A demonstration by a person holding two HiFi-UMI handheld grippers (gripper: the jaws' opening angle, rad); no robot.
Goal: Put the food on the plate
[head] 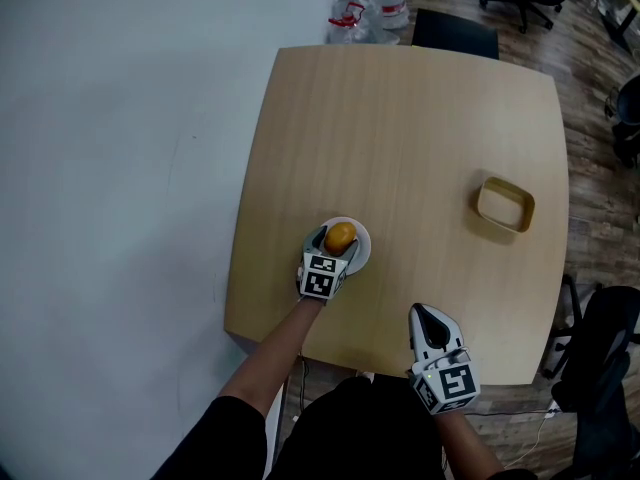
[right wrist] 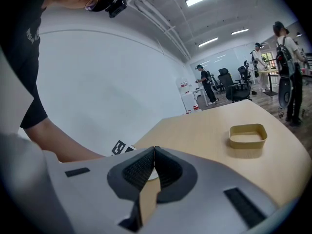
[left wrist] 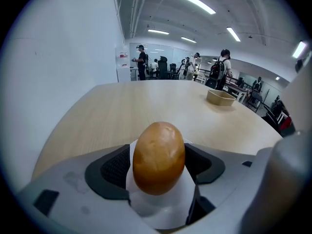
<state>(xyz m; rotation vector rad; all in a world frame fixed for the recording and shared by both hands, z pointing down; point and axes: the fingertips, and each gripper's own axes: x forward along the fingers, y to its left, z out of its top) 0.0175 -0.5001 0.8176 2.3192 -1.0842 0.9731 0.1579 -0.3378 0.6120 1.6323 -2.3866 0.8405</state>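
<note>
Nearest you, your right hand-held gripper [head: 428, 323] sat over the near edge of the desk [head: 420, 138], its jaws pressed together with nothing between them. It had no part in the work at that point.

A little further out, your left hand-held gripper [head: 330, 250] was clamped on the food [left wrist: 159, 157], a smooth golden-brown oval with a jaw pad on each flank. The food was directly over the white plate [head: 360, 258], which lay close to the desk's near-left edge. From these angles I couldn't be sure whether the food rested on the plate or hung just above it.

That gap was the main risk. The food was rounded and the plate small and shallow. If you opened the jaws with the food still clear of the plate, it would likely drop, roll over the rim and make for the desk edge. The jaws also straddled the plate closely, so pulling back low or crooked could have dragged the plate along.

Well beyond, the tan tray [head: 505, 205] and the bottles [head: 370, 8] past the far edge were out of harm's way.
</note>
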